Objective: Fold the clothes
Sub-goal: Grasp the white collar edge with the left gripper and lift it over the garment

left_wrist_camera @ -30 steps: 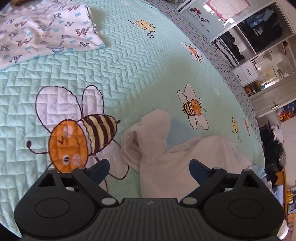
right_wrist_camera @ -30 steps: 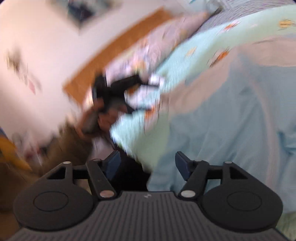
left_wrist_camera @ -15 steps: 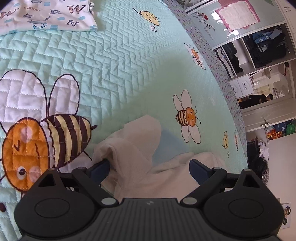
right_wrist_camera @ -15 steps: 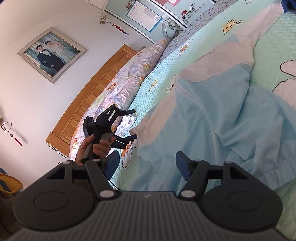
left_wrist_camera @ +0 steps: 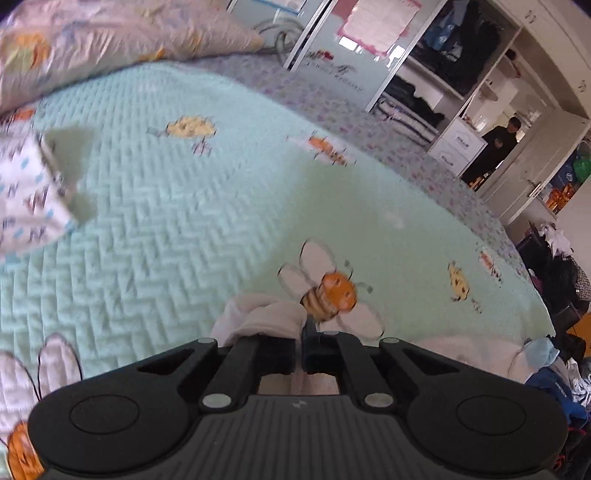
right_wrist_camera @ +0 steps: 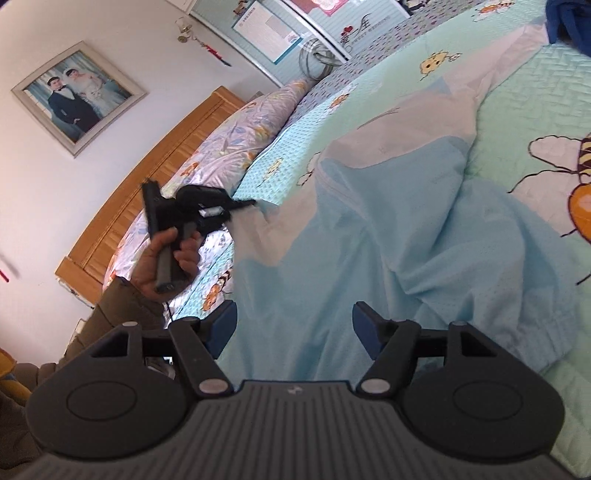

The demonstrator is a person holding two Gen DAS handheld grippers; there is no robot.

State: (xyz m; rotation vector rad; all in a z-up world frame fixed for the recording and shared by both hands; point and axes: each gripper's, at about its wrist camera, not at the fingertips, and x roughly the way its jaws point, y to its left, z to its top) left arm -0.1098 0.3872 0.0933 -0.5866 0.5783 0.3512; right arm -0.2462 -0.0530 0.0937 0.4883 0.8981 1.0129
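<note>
The left hand-held gripper [left_wrist_camera: 300,345] has just pressed its jaws together, and they pinch a bunch of the cream sleeve [left_wrist_camera: 264,317] of the garment. The pinched cloth is lifted a little above the bed quilt [left_wrist_camera: 184,206], which is mint green with bee pictures. In the left wrist view the quilt is open and flat on the far side of the gripper, up to the flowered pillow [left_wrist_camera: 110,33] at the far left. A folded white cloth with letters [left_wrist_camera: 26,199] lies at the left edge of the quilt. On the right the bed edge falls away toward a wardrobe [left_wrist_camera: 461,62] and a heap of clothes on the floor [left_wrist_camera: 557,266].

The right hand-held gripper [right_wrist_camera: 291,325] has its jaws spread, and they are apart from the cloth; the light blue body of the garment [right_wrist_camera: 388,258] lies spread on the bed just beyond them. Only the right wrist view shows this blue part, with its cream shoulder panel [right_wrist_camera: 406,118] running toward the far side. It shows also the left gripper [right_wrist_camera: 201,208] from the side, held by the person's hand [right_wrist_camera: 162,258], with the sleeve stretched from its tip. The wooden headboard [right_wrist_camera: 147,177] and a framed photo [right_wrist_camera: 77,96] on the wall appear only there. The quilt to the right of the garment is free, with one big bee [right_wrist_camera: 580,199].
</note>
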